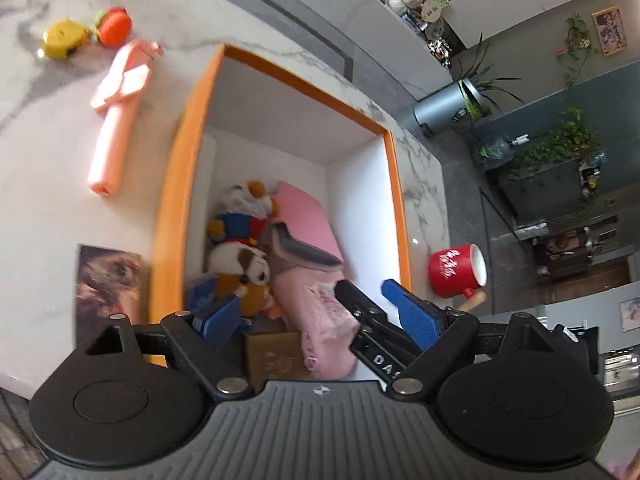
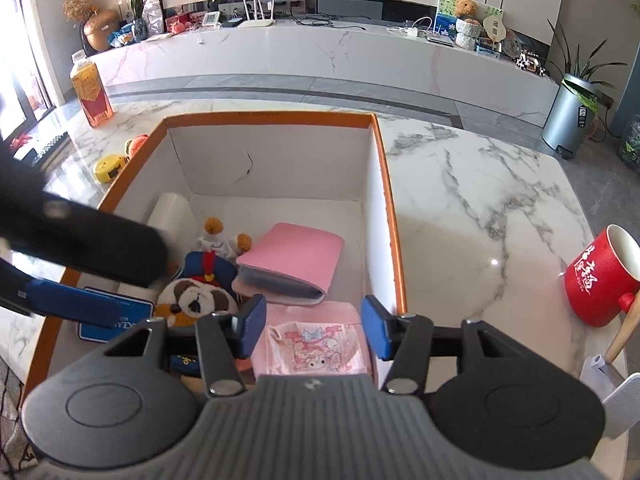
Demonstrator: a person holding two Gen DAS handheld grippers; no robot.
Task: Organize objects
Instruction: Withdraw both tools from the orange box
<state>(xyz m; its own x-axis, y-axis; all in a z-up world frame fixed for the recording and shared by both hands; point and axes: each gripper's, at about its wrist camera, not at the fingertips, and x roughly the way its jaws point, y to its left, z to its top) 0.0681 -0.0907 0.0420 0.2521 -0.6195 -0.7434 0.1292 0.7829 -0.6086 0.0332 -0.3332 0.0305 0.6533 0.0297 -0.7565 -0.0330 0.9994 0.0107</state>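
1. Looking down past my right gripper (image 2: 314,326), I see its jaws part-open over the pink printed pouch (image 2: 320,346), which lies in the near corner of the orange-rimmed box (image 2: 272,117); the pads are not pressing on it, so I judge that piece is already placed.
2. My left gripper (image 1: 316,308) stands with its jaws spread wide and holds nothing. In its view, one black finger and a blue pad of the right gripper cross in between.
3. Further inside the box lie a panda plush (image 2: 196,300), a blue-dressed plush (image 2: 210,264), a pink folded case (image 2: 292,258), a white roll (image 2: 170,216) against the left wall and a blue card (image 2: 116,320) by the near edge.
4. Outside the box, on the marble table (image 2: 480,184), there are things not yet put away: the red mug (image 2: 600,280) to the right, and to the left the pink folding fan (image 1: 118,116), the yellow tape measure (image 1: 64,38) and the burger toy (image 1: 114,26).
5. I judge I am between items. The next move calls for lifting both grippers clear of the box wall, swinging one to a loose thing, probably the mug, and closing on its body without tipping it.
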